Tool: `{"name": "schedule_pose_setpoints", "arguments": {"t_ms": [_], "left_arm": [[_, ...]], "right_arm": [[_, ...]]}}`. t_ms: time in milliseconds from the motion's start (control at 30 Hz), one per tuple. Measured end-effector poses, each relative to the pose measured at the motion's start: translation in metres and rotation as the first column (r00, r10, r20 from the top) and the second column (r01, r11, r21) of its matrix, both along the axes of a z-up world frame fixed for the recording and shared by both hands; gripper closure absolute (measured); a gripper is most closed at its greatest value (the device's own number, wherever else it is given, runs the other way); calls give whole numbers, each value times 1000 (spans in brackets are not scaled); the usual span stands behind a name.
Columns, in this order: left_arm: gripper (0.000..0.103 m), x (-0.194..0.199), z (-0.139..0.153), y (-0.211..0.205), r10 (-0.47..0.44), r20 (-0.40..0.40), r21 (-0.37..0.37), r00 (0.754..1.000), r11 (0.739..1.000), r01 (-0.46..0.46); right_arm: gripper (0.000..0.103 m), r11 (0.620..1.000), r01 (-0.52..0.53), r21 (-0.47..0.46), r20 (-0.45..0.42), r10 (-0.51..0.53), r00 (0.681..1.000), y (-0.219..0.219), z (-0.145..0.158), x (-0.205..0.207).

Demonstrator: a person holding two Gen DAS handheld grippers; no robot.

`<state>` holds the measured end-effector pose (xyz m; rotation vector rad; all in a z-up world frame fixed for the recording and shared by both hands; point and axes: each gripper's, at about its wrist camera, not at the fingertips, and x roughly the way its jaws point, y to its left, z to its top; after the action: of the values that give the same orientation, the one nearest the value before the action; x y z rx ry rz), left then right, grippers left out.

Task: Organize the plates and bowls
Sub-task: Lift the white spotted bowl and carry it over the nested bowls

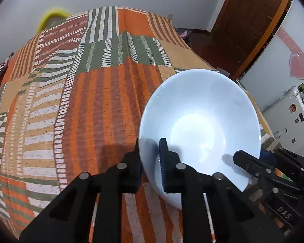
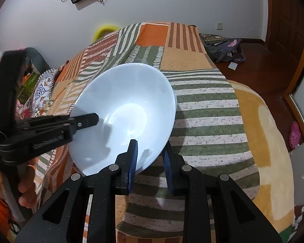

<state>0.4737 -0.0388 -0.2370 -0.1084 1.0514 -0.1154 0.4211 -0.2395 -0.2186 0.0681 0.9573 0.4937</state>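
A white bowl [image 1: 200, 109] hangs tilted over a bed with a striped patchwork cover [image 1: 81, 101]. In the left wrist view my left gripper [image 1: 150, 162] is shut on the bowl's near rim, one finger inside and one outside. My right gripper [image 1: 255, 159] clamps the rim on the bowl's right side. The right wrist view shows the same bowl [image 2: 127, 101] with my right gripper [image 2: 150, 160] shut on its near rim between blue pads [image 2: 132, 158]. There the left gripper [image 2: 85, 121] bites the bowl's left edge, held by a hand [image 2: 26, 192].
The cover [image 2: 202, 111] spreads over the whole bed, with a yellow ring [image 2: 103, 31] at its far edge. A dark bag [image 2: 225, 48] and a pink slipper [image 2: 294, 134] lie on the wooden floor at right. A white fridge [image 1: 293, 111] stands by a brown door [image 1: 243, 20].
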Motion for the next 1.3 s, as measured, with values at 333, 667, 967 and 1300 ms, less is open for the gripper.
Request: {"name": "schedule_pose_setpoints", "arguments": {"t_ms": [333,667,967,1300], "left_arm": [[91,-29,18,-1,-21,28,-1,999,1000,21],[90,-88,69,1,-27,125,5,992,1000,27],[90,-158,116,15,3,209,8,978,1000,-5],[90,-249,144,49,81,265,-5,961,997,-82]], "right_arm": [[81,1000,15,3,-10,-15,1000,2,11,-11],[81,1000,9,21,73,-10,997,4,55,-54],[80,998,-26,53,145,18,989,18,88,-103],[80,992,-103,78,185,87,979,44,102,-150]]}}
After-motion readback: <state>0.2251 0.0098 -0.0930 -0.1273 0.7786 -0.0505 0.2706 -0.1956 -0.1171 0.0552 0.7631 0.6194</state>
